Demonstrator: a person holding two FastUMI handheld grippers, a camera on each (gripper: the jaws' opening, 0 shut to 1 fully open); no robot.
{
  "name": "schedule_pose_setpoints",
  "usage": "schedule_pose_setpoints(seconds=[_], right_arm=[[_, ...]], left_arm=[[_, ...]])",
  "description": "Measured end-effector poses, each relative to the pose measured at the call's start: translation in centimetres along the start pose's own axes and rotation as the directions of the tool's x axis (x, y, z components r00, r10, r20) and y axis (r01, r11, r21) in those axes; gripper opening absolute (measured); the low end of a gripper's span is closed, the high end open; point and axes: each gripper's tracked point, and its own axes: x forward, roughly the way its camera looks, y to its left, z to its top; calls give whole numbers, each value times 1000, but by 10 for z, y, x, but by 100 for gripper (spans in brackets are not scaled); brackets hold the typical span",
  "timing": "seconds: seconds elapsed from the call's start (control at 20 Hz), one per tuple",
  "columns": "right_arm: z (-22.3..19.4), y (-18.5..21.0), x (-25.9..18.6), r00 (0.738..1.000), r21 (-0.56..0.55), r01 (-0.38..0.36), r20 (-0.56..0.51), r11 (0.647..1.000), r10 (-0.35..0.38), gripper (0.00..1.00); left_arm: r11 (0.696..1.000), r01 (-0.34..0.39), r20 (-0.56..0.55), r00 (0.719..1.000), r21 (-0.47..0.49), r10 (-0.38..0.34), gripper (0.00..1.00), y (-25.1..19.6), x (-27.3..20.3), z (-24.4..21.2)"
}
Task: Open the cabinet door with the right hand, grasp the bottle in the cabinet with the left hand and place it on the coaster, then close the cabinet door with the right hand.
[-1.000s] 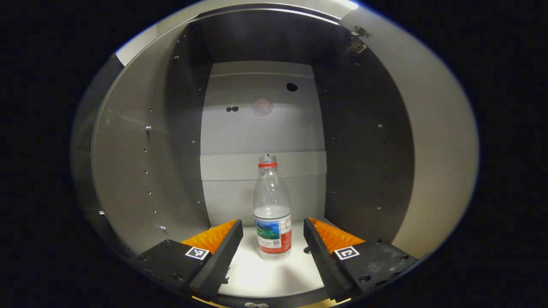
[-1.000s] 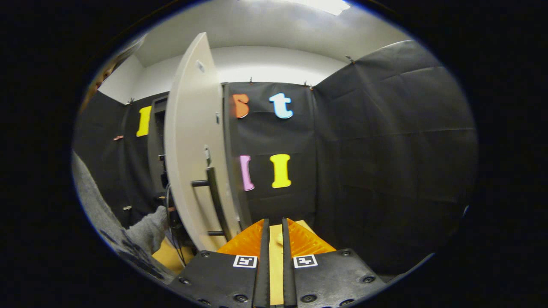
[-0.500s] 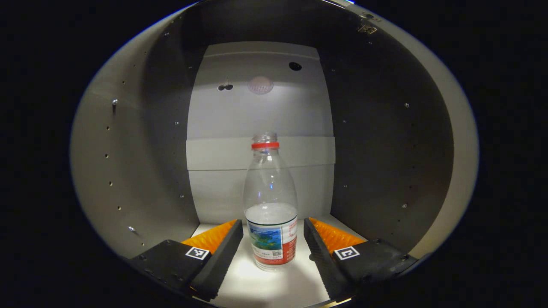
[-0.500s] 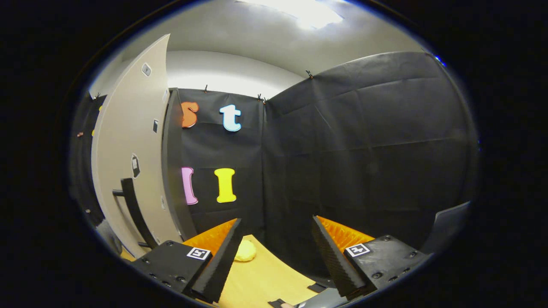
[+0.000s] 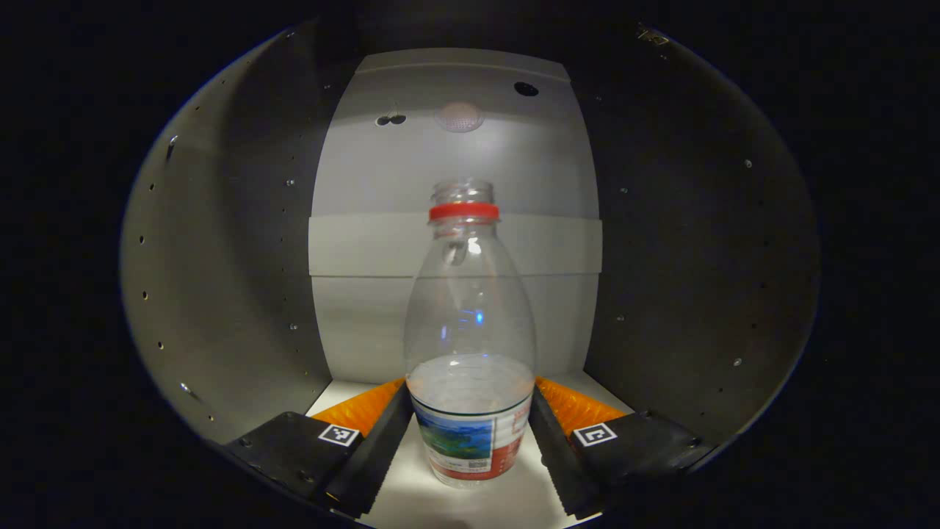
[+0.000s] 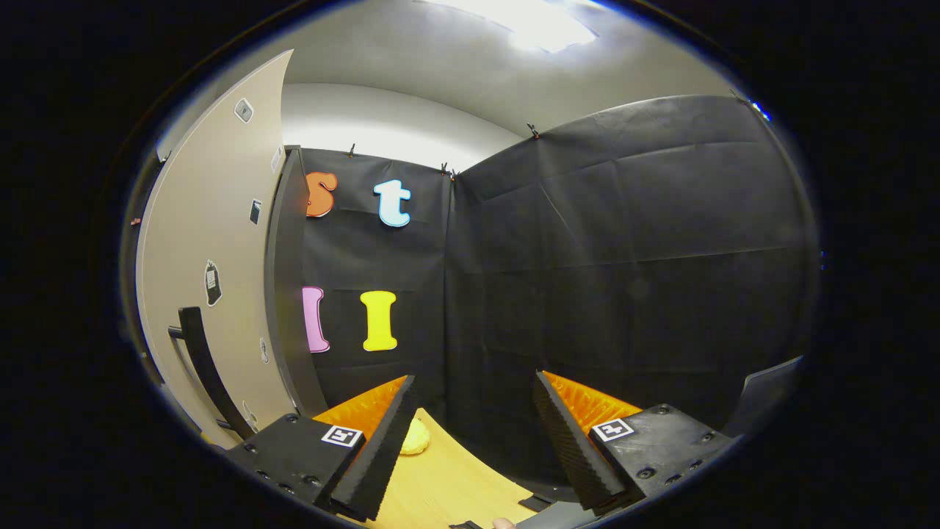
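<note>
- Left tool: inside the grey cabinet, fingers spread wide, one on each side of the bottle's lower body; whether either finger touches the bottle cannot be told.
- Clear plastic bottle with red neck ring and printed label: upright on the white cabinet floor, between the left tool's fingers, cap off, partly filled with a clear liquid up to about the label's top edge.
- Cabinet interior: pale back panel with a horizontal strip behind the bottle's neck; a few small holes and a round mark near its top; dark side walls with rows of small peg holes.
- Right tool: fingers wide apart, holding nothing, above the yellow wooden tabletop.
- Beige cabinet door with dark bar handle: swung open, at the left of the right gripper view, well apart from the right tool.
- Small yellow object: on the tabletop, just beyond the right tool's left finger; too small to identify.
</note>
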Motion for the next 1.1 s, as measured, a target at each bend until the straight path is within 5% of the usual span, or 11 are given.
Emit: schedule_pose_setpoints(seconds=[0.2,0.7,1.1], right_arm=[[-5,6,4,999,-1,-29,-15,1000,29,98],[-2,41,7,987,1,-163,4,987,163,98],[23,87,-70,976,-36,-211,54,977,213,98]], left_arm=[[1000,3,9,1000,-12,-3,77,-3,-5,3],[997,81,110,991,-16,-79,75,6,-123,46],[984,179,133,975,20,-180,75,34,-251,45]])
